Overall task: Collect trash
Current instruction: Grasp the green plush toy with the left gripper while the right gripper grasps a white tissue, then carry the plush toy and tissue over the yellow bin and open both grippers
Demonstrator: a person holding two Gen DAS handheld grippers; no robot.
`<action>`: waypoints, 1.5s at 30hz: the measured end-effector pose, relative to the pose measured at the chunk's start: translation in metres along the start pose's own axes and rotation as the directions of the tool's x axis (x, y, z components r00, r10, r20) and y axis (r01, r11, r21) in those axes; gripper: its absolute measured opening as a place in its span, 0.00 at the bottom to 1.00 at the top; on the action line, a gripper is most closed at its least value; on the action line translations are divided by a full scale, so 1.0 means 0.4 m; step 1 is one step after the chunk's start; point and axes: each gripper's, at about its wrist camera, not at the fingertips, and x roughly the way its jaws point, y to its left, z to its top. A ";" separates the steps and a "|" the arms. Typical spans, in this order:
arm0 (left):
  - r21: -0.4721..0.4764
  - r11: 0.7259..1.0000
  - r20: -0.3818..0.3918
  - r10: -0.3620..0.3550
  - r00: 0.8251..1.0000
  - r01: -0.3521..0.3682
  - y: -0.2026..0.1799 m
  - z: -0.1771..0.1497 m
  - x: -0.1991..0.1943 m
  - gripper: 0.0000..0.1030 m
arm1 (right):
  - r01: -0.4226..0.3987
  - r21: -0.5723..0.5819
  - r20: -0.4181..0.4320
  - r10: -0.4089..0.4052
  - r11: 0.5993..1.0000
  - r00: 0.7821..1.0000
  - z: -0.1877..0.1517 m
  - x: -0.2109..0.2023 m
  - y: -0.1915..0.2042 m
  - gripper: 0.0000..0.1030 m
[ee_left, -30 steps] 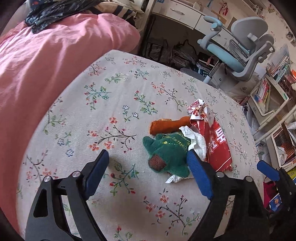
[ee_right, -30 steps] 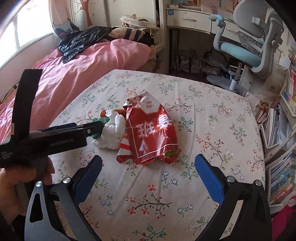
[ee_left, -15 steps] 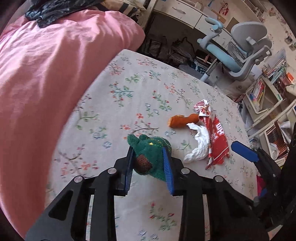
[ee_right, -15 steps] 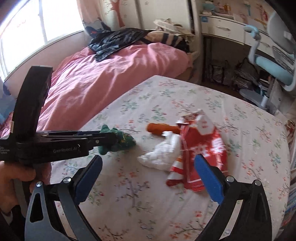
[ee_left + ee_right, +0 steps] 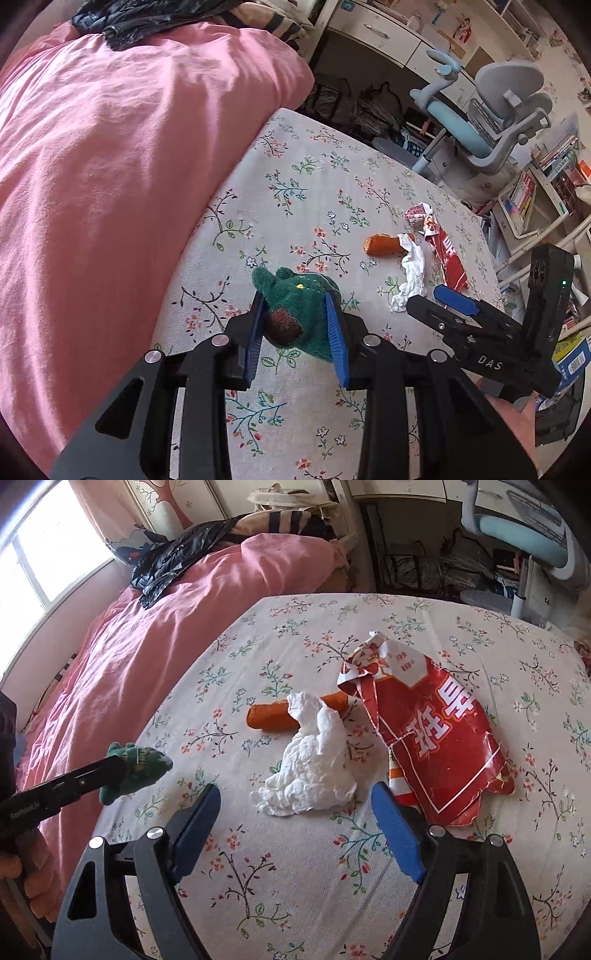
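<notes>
only the left wrist view shows the grip up close: the left gripper (image 5: pixel 297 325) pinches a green plush (image 5: pixel 297 308) between its blue pads, lifted off the floral sheet (image 5: pixel 295 184). the right wrist view shows that same plush (image 5: pixel 138 770) from the side, at the tip of the left gripper (image 5: pixel 110 775), beside the pink duvet (image 5: pixel 155 642).

the right gripper (image 5: pixel 295 823) has its jaws closing, with nothing pressed between the pads; it sits just short of the tissue (image 5: pixel 314 771). the tissue is white and crumpled. it lies on the sheet, partly covering an orange roll (image 5: pixel 271 718). just right of it lies a red wrapper (image 5: pixel 432 738), creased and torn, with white print.

in the left view the wrapper (image 5: pixel 445 254) is seen edge-on and its print is unreadable. the right gripper (image 5: pixel 454 301) covers its near end. the roll's far end is hidden under the tissue and wrapper.
</notes>
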 end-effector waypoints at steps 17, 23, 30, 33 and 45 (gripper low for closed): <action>0.185 0.981 0.024 0.049 0.999 -0.052 -0.118 -0.019 0.012 0.29 | 0.094 -0.097 0.025 -0.092 0.991 0.995 0.009 0.025 0.008 0.27; 0.268 0.959 0.066 0.080 0.995 -0.095 -0.164 -0.034 -0.007 0.29 | 0.056 -0.083 0.023 -0.055 0.995 0.998 -0.005 0.004 0.003 0.19; 0.252 0.966 0.127 0.018 0.992 -0.050 -0.177 -0.040 -0.061 0.30 | -0.014 -0.067 0.088 0.020 0.998 0.996 -0.017 -0.088 0.030 0.19; 0.240 0.971 0.161 -0.034 0.986 -0.005 -0.171 -0.052 -0.095 0.29 | -0.031 -0.063 0.124 0.039 0.998 0.992 -0.029 -0.144 0.043 0.19; 0.272 0.962 0.244 -0.096 0.965 0.027 -0.177 -0.231 -0.269 0.29 | -0.075 -0.035 0.228 0.081 0.997 0.970 -0.179 -0.346 0.095 0.19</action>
